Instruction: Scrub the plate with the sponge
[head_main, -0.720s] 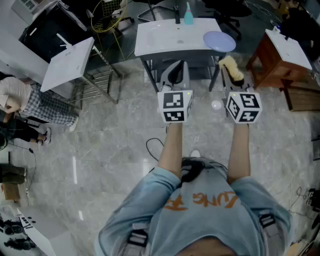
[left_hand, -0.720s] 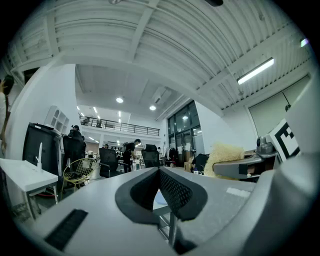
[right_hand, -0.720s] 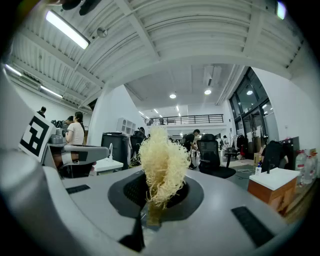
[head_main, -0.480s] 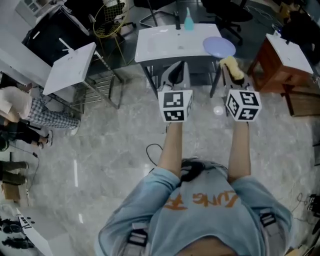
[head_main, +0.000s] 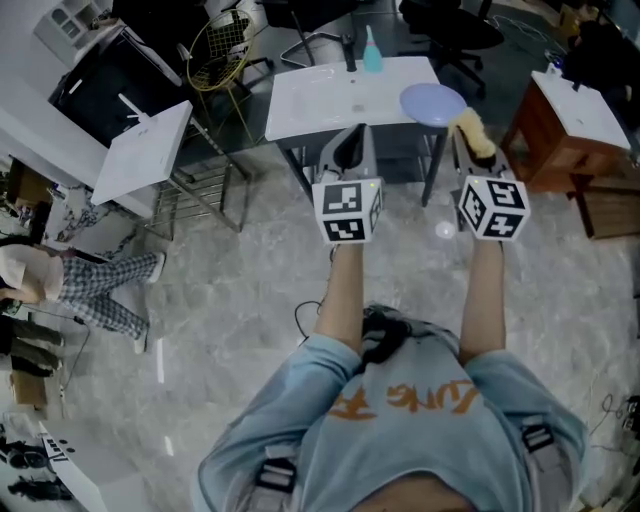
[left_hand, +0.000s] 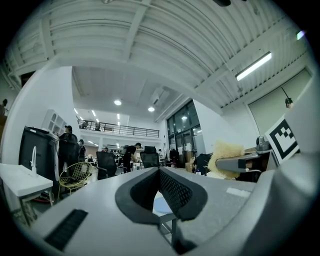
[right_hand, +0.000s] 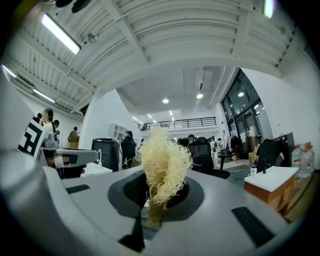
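Right now the white desk (head_main: 320, 90) stands just ahead of the person, with both claws held level before it. The left claw (left_hand: 160, 172) is clenched tight on nothing. The right claw (right_hand: 159, 195) is grasping the sponge (right_hand: 162, 155), a yellow fibrous tuft sticking out from between its jaws. The pale blue plate (head_main: 432, 102) lies on the desk's right end, near the sponge.

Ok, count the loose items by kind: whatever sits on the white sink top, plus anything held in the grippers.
plate: 1
sponge: 1
bottle: 1
total: 3
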